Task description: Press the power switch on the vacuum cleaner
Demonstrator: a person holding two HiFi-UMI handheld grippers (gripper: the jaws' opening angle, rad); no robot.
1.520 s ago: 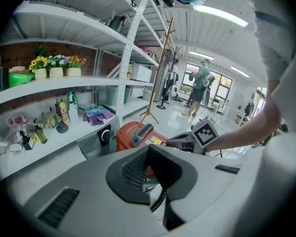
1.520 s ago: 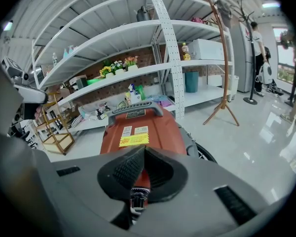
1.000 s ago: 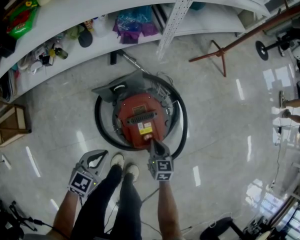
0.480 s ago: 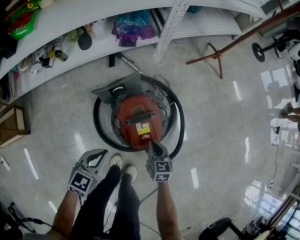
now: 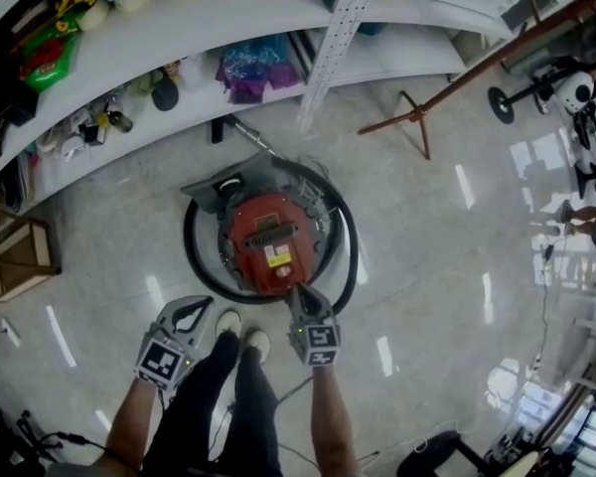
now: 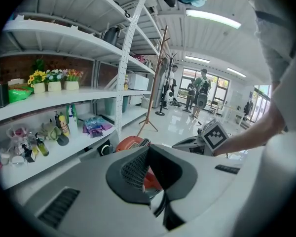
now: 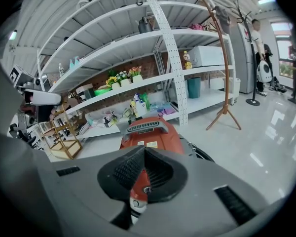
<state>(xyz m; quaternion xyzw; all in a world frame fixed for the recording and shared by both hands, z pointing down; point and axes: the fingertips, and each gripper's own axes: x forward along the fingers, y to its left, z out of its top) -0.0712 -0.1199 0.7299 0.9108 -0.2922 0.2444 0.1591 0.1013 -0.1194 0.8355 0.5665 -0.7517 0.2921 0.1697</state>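
The head view looks steeply down on the floor (image 5: 427,227), with the vacuum cleaner (image 5: 273,241), left gripper (image 5: 201,304) and right gripper (image 5: 300,291) well below it. The left gripper view sits low and faces the shelves (image 6: 54,107). The right gripper view faces the same shelves from just beside the vacuum cleaner, which all three views share.

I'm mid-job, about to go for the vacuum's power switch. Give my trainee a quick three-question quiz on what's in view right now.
1. True or false: the left tongs are shut on the black hose.
2. What lies coiled around the red vacuum cleaner? A) black hose B) yellow rope C) metal chain
3. Fill in: the right tongs point at the vacuum cleaner's ___ edge, as seen from the person.

Key: 1 false, the left tongs hold nothing and hang back by the person's shoes; 2 A; 3 near.
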